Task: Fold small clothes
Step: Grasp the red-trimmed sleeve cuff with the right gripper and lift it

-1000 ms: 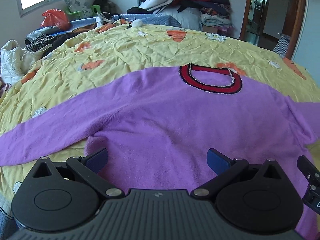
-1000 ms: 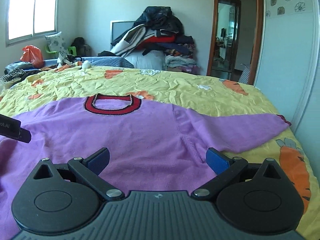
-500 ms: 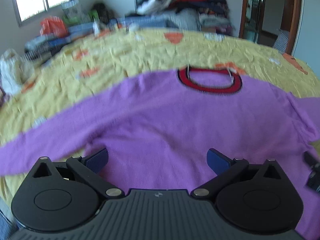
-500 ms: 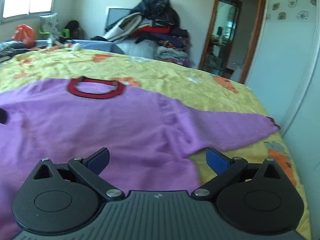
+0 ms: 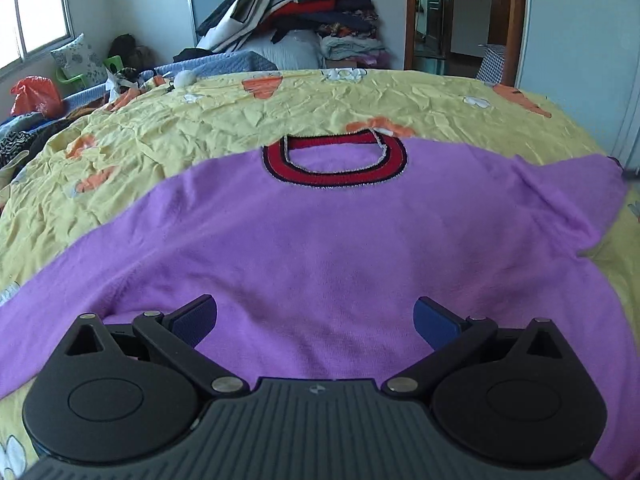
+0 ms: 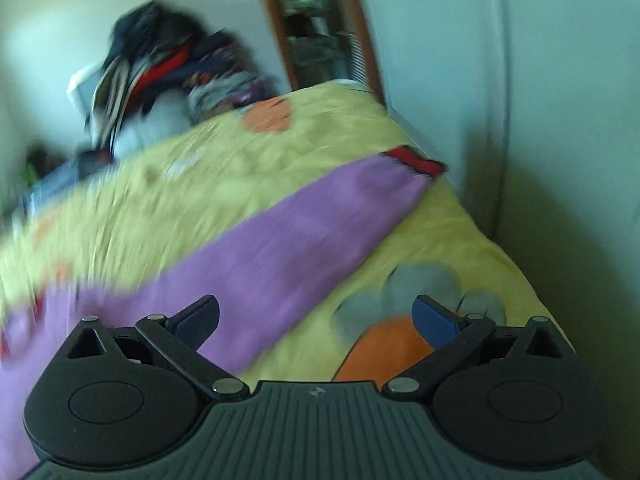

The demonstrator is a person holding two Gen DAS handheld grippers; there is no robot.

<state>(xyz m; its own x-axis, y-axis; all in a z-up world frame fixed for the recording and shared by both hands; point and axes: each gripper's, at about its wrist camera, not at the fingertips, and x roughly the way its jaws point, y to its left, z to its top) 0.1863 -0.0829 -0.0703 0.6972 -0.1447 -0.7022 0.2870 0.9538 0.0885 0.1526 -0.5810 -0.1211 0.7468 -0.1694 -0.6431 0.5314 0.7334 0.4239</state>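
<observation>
A purple sweater with a red and black collar lies spread flat on the yellow bedspread, sleeves out to both sides. My left gripper hovers open over the sweater's lower body, nothing between its blue pads. In the blurred right wrist view, the sweater's right sleeve runs up to a red cuff near the bed's edge. My right gripper stands open above the sleeve's lower edge and the bedspread, holding nothing.
A tall heap of clothes and a grey pillow sit at the bed's far end. An orange bag and bundles lie far left. A doorway and a white wall border the bed's right side.
My right gripper has swung right and tilted, from facing the sweater's body to facing the right sleeve and cuff. My left gripper has shifted right, centring on the collar. Both stayed open.
</observation>
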